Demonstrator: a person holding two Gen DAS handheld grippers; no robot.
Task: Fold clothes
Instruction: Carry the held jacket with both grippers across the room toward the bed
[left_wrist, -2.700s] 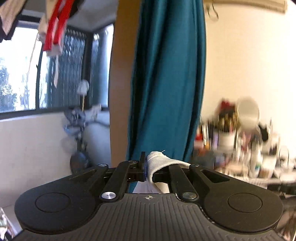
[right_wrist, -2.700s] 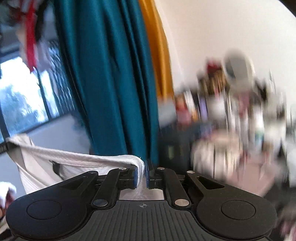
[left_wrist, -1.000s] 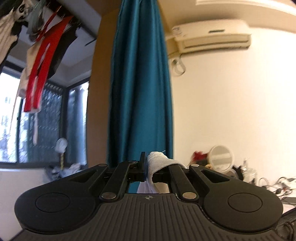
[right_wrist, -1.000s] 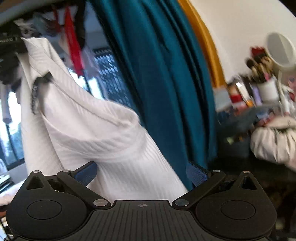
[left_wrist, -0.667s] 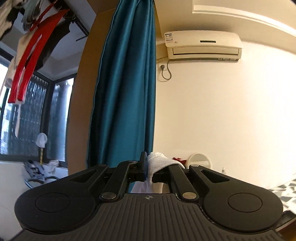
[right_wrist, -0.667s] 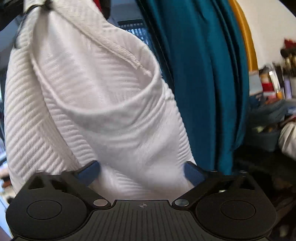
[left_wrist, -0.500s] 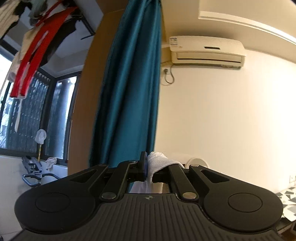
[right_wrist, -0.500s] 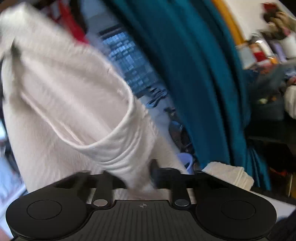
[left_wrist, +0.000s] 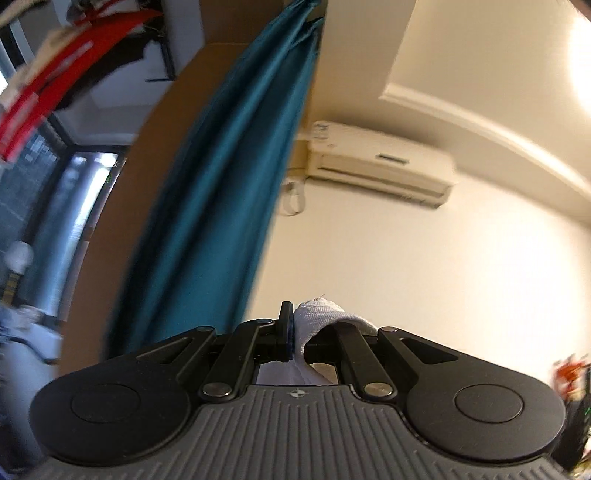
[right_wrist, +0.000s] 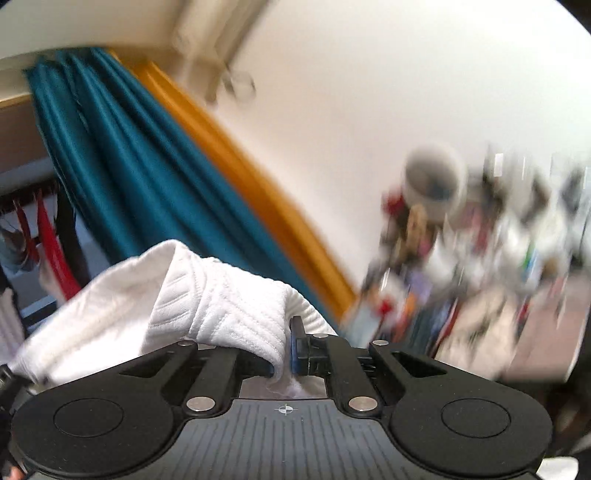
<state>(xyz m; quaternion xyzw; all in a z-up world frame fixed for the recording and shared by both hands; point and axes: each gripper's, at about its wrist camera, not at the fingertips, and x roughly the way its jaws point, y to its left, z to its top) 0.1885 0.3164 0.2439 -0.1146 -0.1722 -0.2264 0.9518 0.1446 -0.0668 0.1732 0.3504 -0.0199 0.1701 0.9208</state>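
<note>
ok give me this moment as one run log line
phase: garment lifted for folding | left gripper: shut on white ribbed cotton garment | right gripper: shut on same garment | background: teal curtain, motion blur

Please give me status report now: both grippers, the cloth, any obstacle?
Left gripper jaws shut on white garment. Right gripper jaws shut on it too. Garment held up in air, unfolded. Teal curtain close ahead.
</note>
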